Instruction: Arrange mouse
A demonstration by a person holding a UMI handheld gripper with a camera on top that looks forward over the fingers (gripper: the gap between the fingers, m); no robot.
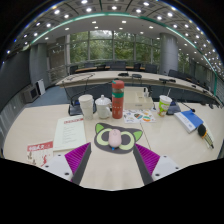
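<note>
While the gripper (112, 158) hovers over the pale table (40, 125), its two fingers stand wide apart and hold nothing. Just ahead of them, centred on the gap, lies a cat-shaped mouse pad (118, 137); the pinkish rounded thing on it may be the mouse (114, 139), though I cannot be sure. Beyond that stand a tall red can (118, 100) and white cups (87, 104). Papers (68, 132) lie ahead to the left.
</note>
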